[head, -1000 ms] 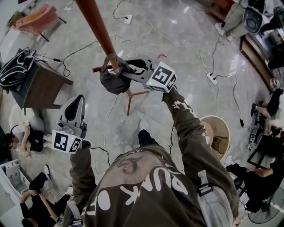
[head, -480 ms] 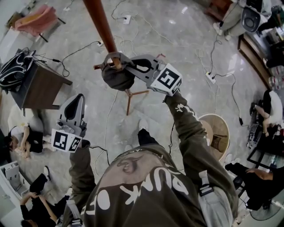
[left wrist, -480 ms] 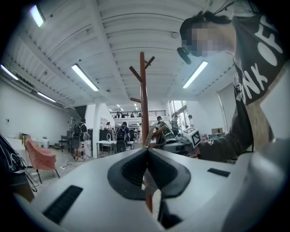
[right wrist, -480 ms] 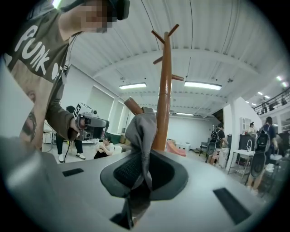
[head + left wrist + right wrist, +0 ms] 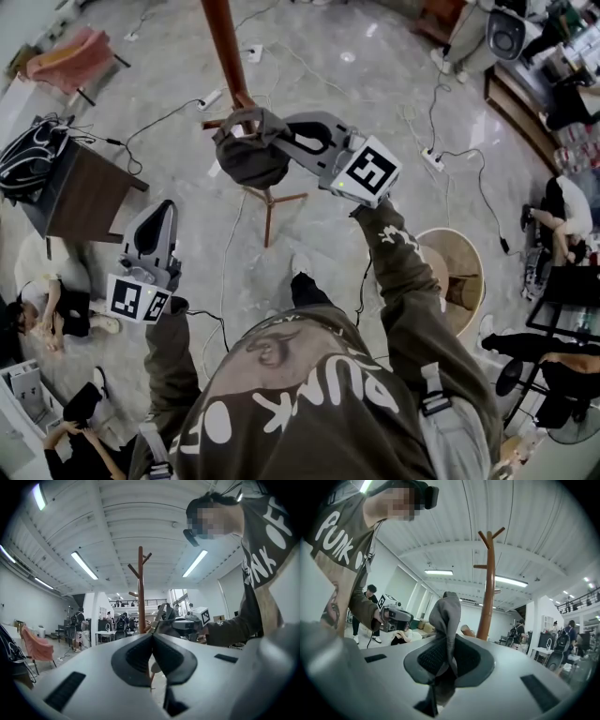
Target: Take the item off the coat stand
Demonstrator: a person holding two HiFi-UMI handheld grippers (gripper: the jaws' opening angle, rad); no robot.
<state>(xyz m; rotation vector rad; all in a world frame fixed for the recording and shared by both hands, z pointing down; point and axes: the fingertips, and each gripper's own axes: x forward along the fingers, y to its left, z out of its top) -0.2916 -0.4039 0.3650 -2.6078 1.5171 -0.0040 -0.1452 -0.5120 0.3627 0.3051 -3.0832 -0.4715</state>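
Note:
A dark grey cap [image 5: 246, 157] hangs by its strap from a low peg of the brown wooden coat stand [image 5: 226, 49]. My right gripper [image 5: 274, 133] reaches it from the right and is shut on a fold of the cap. In the right gripper view that grey cloth [image 5: 446, 613] stands pinched between the pads, with the coat stand [image 5: 488, 588] just behind. My left gripper [image 5: 159, 214] hangs lower at the left, shut and empty. In the left gripper view its jaws [image 5: 152, 641] meet, and the coat stand [image 5: 140, 590] and my right gripper [image 5: 190, 623] lie ahead.
A dark table [image 5: 82, 192] with a black bag [image 5: 31, 155] stands at the left, a pink chair [image 5: 73, 52] behind it. Cables and a power strip [image 5: 433, 159] cross the marble floor. A round stool [image 5: 457, 279] is at the right. People sit at both sides.
The right gripper has closed on the cap's cloth and drawn slightly right, its marker cube with it. The left gripper has kept still.

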